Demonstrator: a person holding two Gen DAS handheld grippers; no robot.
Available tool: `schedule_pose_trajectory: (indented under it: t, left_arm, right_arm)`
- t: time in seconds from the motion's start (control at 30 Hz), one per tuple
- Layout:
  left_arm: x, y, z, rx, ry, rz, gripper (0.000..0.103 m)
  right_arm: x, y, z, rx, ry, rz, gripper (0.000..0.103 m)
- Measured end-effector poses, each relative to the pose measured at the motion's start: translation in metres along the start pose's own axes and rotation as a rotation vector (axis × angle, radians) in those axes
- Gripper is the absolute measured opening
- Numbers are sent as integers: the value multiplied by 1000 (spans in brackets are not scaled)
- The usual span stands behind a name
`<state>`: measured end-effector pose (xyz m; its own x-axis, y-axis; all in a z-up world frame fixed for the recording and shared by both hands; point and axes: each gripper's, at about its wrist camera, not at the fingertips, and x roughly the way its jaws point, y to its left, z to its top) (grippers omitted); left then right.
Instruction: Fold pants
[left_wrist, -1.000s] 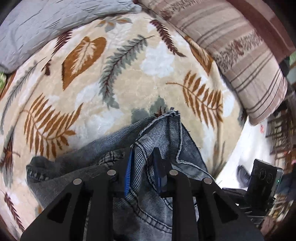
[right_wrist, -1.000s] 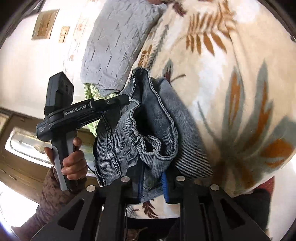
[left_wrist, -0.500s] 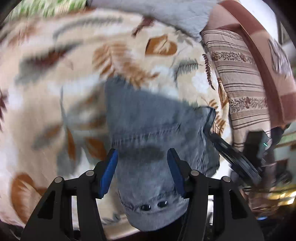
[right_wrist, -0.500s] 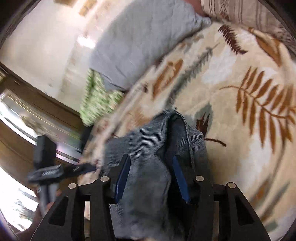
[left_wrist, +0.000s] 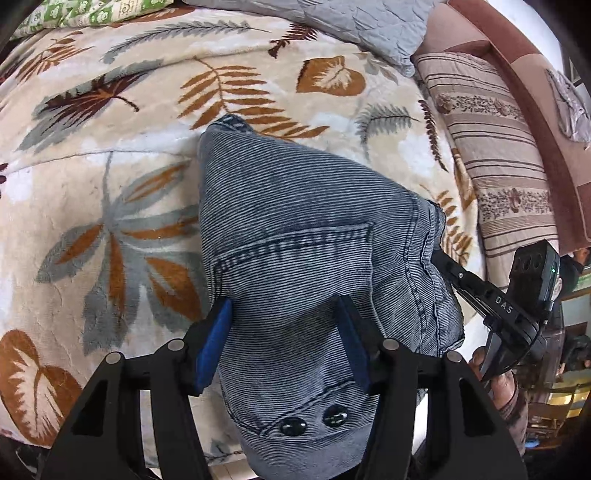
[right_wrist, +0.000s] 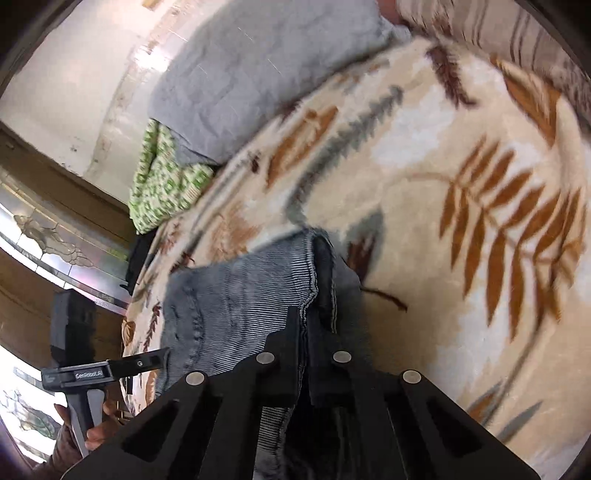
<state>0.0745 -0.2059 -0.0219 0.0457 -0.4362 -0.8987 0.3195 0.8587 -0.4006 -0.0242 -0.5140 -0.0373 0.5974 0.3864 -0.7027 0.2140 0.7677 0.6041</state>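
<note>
Ribbed denim pants (left_wrist: 295, 229) bunched on plush blanket (left_wrist: 110, 166); left tongs (left_wrist: 284, 325) spread, right tongs (right_wrist: 303, 332) pinching hem.

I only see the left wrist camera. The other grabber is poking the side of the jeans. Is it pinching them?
Observer: Yes. The right wrist view shows the right gripper shut on a seamed edge of the blue-grey ribbed denim pants.
Child: What's behind my grabber?
Observer: A brown wooden door frame with patterned glass, past the edge of the cream leaf-print blanket.
Child: Who's holding mine?
Observer: Only a hand shows, wrapped round the handle of the left gripper.
</note>
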Motion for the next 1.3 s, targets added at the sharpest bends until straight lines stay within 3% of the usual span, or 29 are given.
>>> schedule_pose_trajectory:
  t: [0.17,0.27,0.33,0.43,0.53,0.67,0.77,0.8,0.83,0.87,0.93,1.0,1.1,1.17,1.23,1.3]
  left_arm:
    - [-28,0,-9,-10,-17,-34,56]
    - [-34,-9,-24,23,-53,-20,58]
    - [-26,-14,-32,38,-57,8,58]
    - [-7,-20,-42,78,-79,105,63]
    - [3,-16,-42,81,-87,138,75]
    - [-1,7,-33,-16,-34,66,74]
    - [-20,24,-30,-70,-55,-9,74]
    - [-24,27,-29,-86,-62,-30,74]
    - [-28,34,-27,-111,-70,-58,74]
    - [-29,36,-24,-123,-71,-70,74]
    - [-29,41,-21,-149,-67,-74,74]
    - [-23,42,-19,-165,-55,-70,74]
    - [-12,39,-19,-170,-25,-67,74]
    - [-9,37,-21,-159,-14,-74,74]
    - [-7,38,-22,-151,-4,-89,74]
    - [1,37,-21,-146,22,-108,74]
  right_arm:
    - [-28,10,0,-4,-38,77,10]
    - [-51,32,-9,-115,-50,132,10]
    - [-53,41,-17,-183,-41,124,10]
    - [-38,41,-28,-254,-7,-6,10]
    - [-11,26,-40,-310,42,-201,9]
    - [-19,10,-34,-227,25,-160,6]
    - [-46,-3,-20,-101,-31,-34,20]
    - [-52,-8,-16,-53,-41,19,39]
    - [-54,-9,-13,-31,-49,41,65]
    - [-56,-6,-11,-31,-57,49,72]
    - [-50,6,-11,-69,-34,68,73]
    - [-37,29,-14,-152,10,33,73]
    - [-11,50,-18,-325,42,-146,72]
    - [-5,47,-16,-371,34,-230,72]
    - [-2,34,-8,-334,65,-226,72]
    - [2,21,-5,-279,119,-139,73]
